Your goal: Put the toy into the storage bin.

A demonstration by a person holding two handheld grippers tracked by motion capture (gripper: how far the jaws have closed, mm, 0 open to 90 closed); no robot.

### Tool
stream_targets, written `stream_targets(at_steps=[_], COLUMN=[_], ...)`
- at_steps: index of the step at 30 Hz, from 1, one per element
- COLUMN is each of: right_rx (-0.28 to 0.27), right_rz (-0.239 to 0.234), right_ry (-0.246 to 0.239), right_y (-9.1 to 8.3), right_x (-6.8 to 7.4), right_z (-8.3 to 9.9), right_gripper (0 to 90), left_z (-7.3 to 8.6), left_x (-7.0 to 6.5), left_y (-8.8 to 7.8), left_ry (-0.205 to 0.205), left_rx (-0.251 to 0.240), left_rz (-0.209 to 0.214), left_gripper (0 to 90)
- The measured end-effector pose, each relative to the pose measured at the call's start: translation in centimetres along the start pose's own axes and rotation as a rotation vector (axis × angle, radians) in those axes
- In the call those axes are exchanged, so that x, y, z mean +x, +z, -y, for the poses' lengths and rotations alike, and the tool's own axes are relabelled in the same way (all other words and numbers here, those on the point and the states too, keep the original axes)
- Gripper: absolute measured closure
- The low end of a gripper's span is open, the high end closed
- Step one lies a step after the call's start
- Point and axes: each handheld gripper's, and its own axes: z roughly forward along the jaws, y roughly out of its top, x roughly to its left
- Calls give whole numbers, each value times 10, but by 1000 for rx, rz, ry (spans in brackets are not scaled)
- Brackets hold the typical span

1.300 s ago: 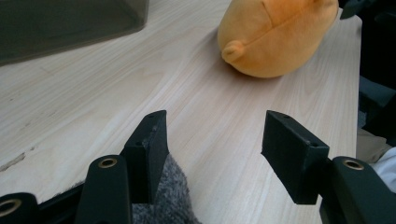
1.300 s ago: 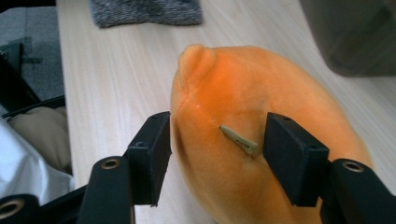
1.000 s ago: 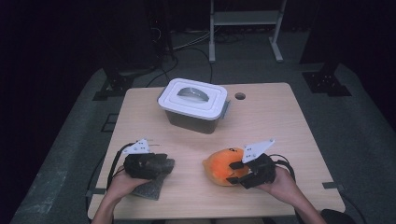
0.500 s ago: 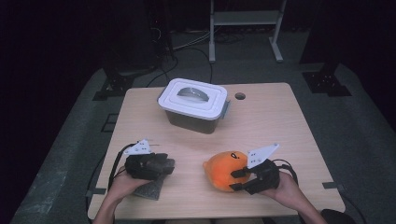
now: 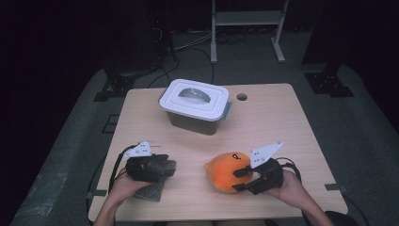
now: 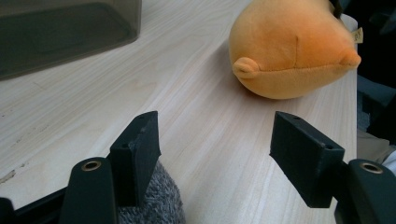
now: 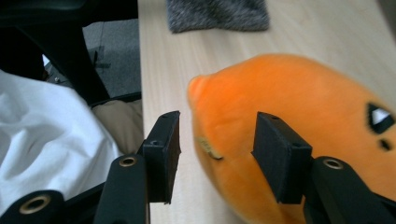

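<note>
An orange plush toy (image 5: 225, 170) lies on the wooden table (image 5: 273, 122) near its front edge. My right gripper (image 5: 241, 177) reaches it from the right. In the right gripper view the plush toy's (image 7: 299, 98) narrow end sits between the jaws of my right gripper (image 7: 217, 135); they have just been opening, and a gap shows at the left pad. My left gripper (image 5: 170, 165) rests at the front left over a grey cloth (image 5: 149, 192). Its jaws have just been opening too, and my left gripper (image 6: 215, 140) has bare wood between them, with the grey cloth (image 6: 152, 205) under one jaw.
A grey bin with a white lid (image 5: 195, 100) stands at the middle back of the table, and its dark wall (image 6: 65, 32) is ahead of the left gripper. A round hole (image 5: 242, 97) is in the tabletop beside it. A person's white garment (image 7: 46, 140) lies off the table's edge.
The right gripper has tilted a little against the plush toy and sits slightly lower in the high view. The left hand, the cloth and the bin are as before.
</note>
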Motion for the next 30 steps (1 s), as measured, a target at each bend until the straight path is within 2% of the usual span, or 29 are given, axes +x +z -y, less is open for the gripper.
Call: stream_targets(at_steps=[3,8,11,15,18,20,22,25,26,27,30], right_rx=[-7,-29,-7,16,29,35,35,53,55,53,19], right_rz=[13,44,47,-28,-52,-50,-51,1,21,32,79], right_ry=[-16,-26,-42,-30,-40,-34,-39,-17,34,56,77], right_y=[-4,-15,-16,-11,-5,0,1,2,1,0,0], right_x=[-10,-36,-51,-64,-66,-65,-62,-57,-54,-52,-45], right_z=[-4,-10,-10,-4,3,8,11,12,11,10,6], right_gripper=[493,459,442,381,361,403,482,610,635,652,678], left_z=[0,0,0,0,0,0,0,-1,-1,-2,-3], left_x=[0,-1,-1,-2,-3,-3,-4,-4,-5,-5,-5], left_y=[0,0,0,0,2,2,3,4,4,5,5], left_ry=[3,7,8,11,11,13,15,18,18,18,20], left_rx=[2,3,4,4,8,8,11,11,10,11,8], left_rz=[-1,-1,-1,4,4,7,7,7,7,7,9], left_gripper=[319,312,311,308,304,303,303,302,302,303,302])
